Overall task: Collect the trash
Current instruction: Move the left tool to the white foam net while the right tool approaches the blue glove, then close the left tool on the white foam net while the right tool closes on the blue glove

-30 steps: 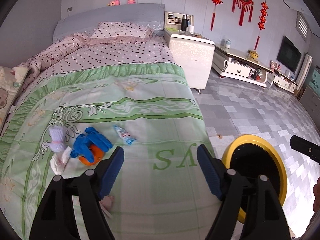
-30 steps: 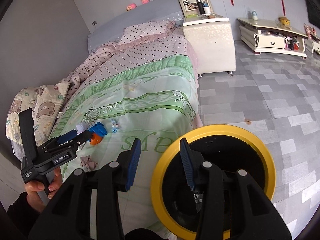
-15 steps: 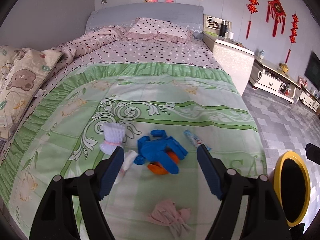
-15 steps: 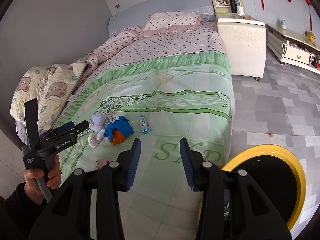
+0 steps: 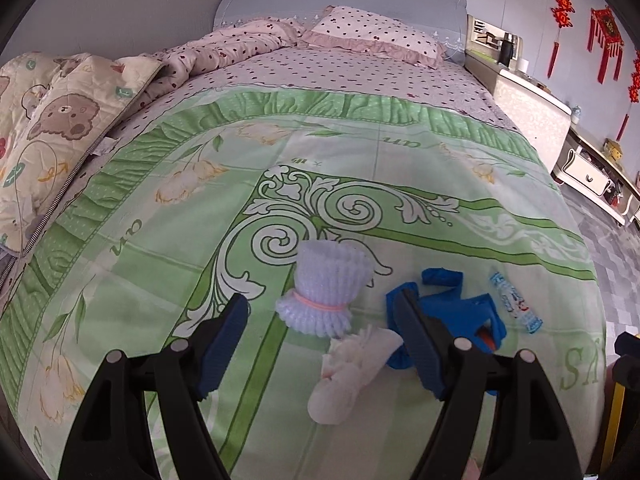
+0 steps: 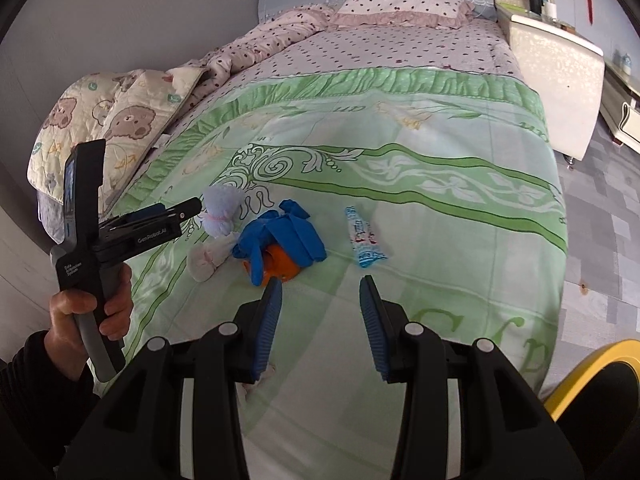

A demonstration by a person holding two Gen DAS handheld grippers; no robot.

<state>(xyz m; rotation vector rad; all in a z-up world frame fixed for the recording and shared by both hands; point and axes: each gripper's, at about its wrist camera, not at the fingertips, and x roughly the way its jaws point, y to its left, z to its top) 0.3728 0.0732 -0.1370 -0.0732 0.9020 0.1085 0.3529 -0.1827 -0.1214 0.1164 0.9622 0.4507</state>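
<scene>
Both grippers gape, empty: left gripper [image 5: 324, 324] frames foam net [image 5: 326, 290] above tissue [image 5: 352, 368]. Right gripper [image 6: 320, 312] idle. Left should close on net only.

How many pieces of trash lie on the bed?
6 show: foam net, tissue, blue glove over an orange piece, wrapper, pink scrap behind the right gripper. More may be hidden.

Trash clustered lower centre on the green bedspread: white foam net sleeve [image 5: 326, 294] tied with a pink band, crumpled white tissue [image 5: 352, 368] just below it, blue glove [image 6: 286, 236] draped over an orange item [image 6: 280, 266], flat blue-white wrapper [image 6: 364, 242] apart to the right.
</scene>
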